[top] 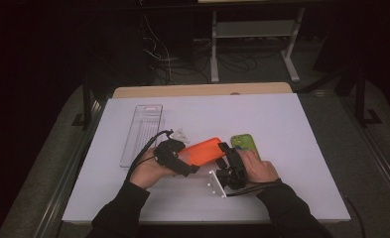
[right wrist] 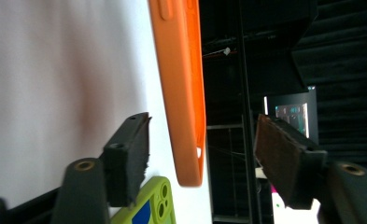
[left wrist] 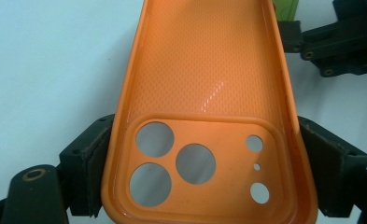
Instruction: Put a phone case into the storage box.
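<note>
The left gripper clamps the orange case; the right gripper, half-open, straddles its far end ungripped, near the table's front edge.

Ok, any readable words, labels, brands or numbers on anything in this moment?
None can be read.
Orange phone case: plain, no print.
Green phone case: a blue patch, no legible letters.
Clear tray: no label.
Lit screen in the dark background: too small and blurred to read.
</note>
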`<state>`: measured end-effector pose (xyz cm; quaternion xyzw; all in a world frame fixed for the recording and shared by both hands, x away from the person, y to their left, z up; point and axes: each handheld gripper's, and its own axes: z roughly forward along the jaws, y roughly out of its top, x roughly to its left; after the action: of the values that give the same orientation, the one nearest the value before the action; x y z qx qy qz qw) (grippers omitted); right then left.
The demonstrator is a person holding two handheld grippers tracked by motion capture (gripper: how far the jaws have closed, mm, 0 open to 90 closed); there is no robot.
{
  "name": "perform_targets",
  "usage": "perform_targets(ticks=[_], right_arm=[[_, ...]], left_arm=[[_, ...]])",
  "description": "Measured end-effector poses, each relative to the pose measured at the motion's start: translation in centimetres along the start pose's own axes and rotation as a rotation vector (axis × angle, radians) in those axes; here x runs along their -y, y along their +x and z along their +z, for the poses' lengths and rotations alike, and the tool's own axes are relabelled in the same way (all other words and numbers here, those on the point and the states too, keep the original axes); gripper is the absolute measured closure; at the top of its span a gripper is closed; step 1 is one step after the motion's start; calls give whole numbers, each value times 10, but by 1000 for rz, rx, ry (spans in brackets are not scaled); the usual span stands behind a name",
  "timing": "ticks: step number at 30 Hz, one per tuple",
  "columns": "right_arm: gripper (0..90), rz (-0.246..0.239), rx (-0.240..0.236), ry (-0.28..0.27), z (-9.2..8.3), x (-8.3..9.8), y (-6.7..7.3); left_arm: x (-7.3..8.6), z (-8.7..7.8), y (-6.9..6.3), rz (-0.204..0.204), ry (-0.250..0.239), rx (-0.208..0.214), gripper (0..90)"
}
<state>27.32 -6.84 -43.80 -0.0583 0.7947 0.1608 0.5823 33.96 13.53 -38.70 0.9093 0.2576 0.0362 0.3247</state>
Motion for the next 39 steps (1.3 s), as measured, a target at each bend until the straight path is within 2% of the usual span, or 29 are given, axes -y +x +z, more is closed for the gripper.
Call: perform_targets(ticks=[3, 4, 5, 7, 8, 9, 11, 14, 15, 17, 23, 30, 33, 34, 35, 36, 37, 39], right_arm=[[410, -21, 2, -1, 1, -2, 4], [424, -31, 3, 1, 2, -3, 5], [463, -38, 25, -6, 3, -5, 9], [476, -41, 24, -8, 3, -6, 10], [519, -39, 25, -6, 3, -7, 12], [519, -39, 25, -6, 3, -7, 12], [580, -61, 17, -5, 2, -9, 11], [623, -52, 20, -14, 2, -9, 11], [660, -56, 39, -26, 1, -9, 10], [672, -56, 43, -28, 1, -9, 10], [766, -65, 28, -30, 0, -10, 11], [777, -74, 11, -26, 0, -11, 11], [780, -75, 15, -25, 0, -11, 11], [780, -57, 19, -26, 0, -11, 10], [780, -57, 19, -26, 0, -11, 10], [780, -63, 27, -25, -1, -10, 8], [781, -56, 44, -28, -1, -9, 7], [780, -55, 43, -25, -1, -9, 7]], left_arm=[[0, 0, 0, 5, 3, 3, 156], [0, 1, -2, -5, -9, 0, 156], [0, 1, -2, 5, -5, 3, 156], [0, 0, -1, 18, 4, 2, 157], [-1, 0, -1, 21, 2, 6, 156], [-1, 0, -2, 15, 1, 6, 156], [-1, 1, -3, 21, 1, 8, 156], [-1, 1, -3, 21, 3, 5, 156], [-1, 1, -4, 10, -2, 6, 156], [-1, 1, -3, 9, -5, 8, 156], [-1, 0, -3, 11, -9, 6, 156], [0, -1, -3, 7, -20, 10, 150], [1, -2, -4, 17, -43, -4, 142], [1, -2, -4, 7, -56, 1, 135], [0, -1, -6, -28, -91, 2, 135], [0, -3, -3, -3, -73, 10, 131], [0, -2, -4, -13, -82, 12, 91], [1, -1, -5, -19, -90, 7, 66]])
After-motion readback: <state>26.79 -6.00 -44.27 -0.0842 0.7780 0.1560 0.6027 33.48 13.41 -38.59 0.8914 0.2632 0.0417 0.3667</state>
